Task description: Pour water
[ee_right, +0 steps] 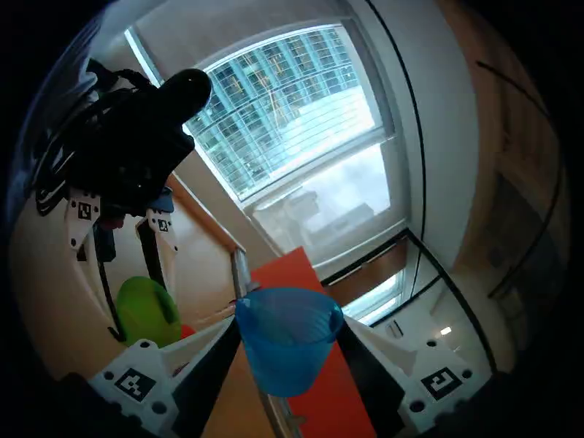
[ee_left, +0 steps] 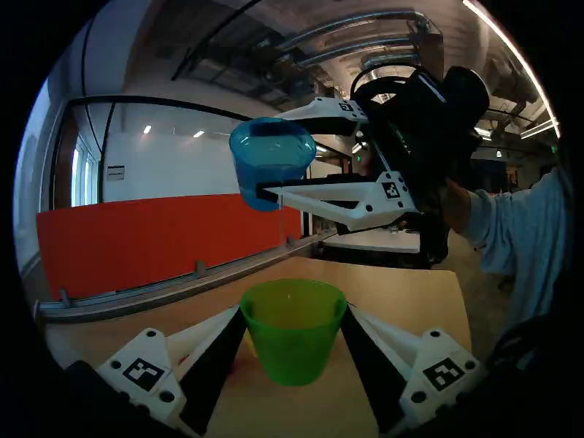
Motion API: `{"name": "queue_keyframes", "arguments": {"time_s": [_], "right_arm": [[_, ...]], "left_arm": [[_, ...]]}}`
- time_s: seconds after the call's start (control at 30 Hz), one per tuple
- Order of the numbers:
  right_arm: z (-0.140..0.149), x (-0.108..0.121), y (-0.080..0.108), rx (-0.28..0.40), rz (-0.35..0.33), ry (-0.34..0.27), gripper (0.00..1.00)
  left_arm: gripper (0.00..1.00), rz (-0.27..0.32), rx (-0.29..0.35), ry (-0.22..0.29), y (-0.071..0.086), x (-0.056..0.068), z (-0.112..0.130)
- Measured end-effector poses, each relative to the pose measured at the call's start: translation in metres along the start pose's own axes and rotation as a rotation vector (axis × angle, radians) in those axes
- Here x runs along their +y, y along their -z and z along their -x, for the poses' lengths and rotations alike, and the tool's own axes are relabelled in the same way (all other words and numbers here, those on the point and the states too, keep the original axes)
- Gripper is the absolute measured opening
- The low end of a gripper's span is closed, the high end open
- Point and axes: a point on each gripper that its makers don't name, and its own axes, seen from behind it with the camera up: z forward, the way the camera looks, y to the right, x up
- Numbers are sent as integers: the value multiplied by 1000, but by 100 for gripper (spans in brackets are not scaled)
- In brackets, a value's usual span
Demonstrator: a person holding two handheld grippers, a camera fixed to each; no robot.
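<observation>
Blue cup (ee_left: 269,162) pinched by right gripper (ee_right: 290,325), 12 o'clock over green cup (ee_left: 293,337) pinched by left gripper (ee_left: 292,320); drift may spill.

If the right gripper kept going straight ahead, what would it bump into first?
Probably the big window; past the blue cup it holds, the way looks free, though depth is unclear.

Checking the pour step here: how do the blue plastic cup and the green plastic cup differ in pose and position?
The blue translucent plastic cup is held high and tipped; the green translucent plastic cup stands upright, low by the wooden table. The right gripper holds the blue cup, the left gripper the green one. Both are tapered, open-topped and clamped between two fingers.
</observation>
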Motion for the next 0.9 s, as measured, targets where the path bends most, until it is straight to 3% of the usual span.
{"name": "queue_keyframes", "arguments": {"time_s": [0.9], "right_arm": [[3,18,-6,-13,36,146,90]], "left_arm": [[87,4,3,8,-2,0,-2]]}}
